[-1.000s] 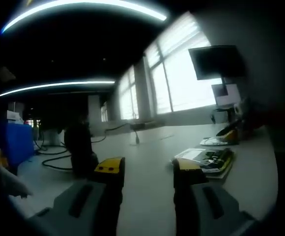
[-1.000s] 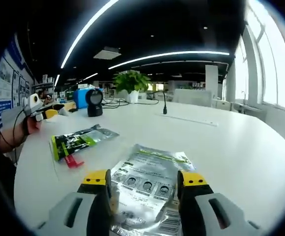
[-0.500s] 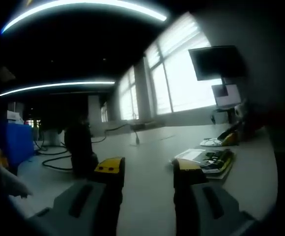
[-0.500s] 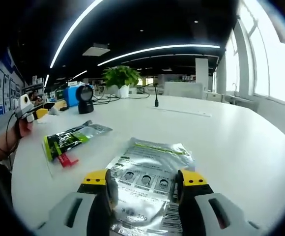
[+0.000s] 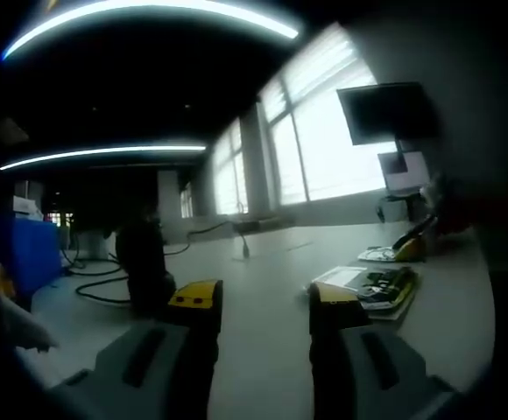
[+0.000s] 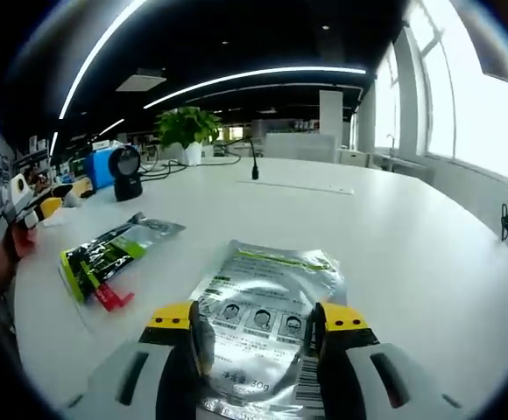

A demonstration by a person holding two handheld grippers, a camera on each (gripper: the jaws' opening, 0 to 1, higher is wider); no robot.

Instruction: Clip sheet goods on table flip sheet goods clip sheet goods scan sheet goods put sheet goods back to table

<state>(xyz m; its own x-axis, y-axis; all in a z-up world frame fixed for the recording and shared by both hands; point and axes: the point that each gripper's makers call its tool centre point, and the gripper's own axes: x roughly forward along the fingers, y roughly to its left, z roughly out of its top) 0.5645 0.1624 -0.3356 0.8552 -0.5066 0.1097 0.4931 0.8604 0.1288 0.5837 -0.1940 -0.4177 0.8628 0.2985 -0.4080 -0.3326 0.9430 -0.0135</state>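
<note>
A silver foil packet lies flat on the white table, printed side up. The right gripper sits low over its near end, jaws spread to either side of it. Left of it lies a green and black packet; farther back stand a black scanner and a potted plant. The left gripper is level above the table, jaws spread with nothing between them, a dark scanner just ahead.
</note>
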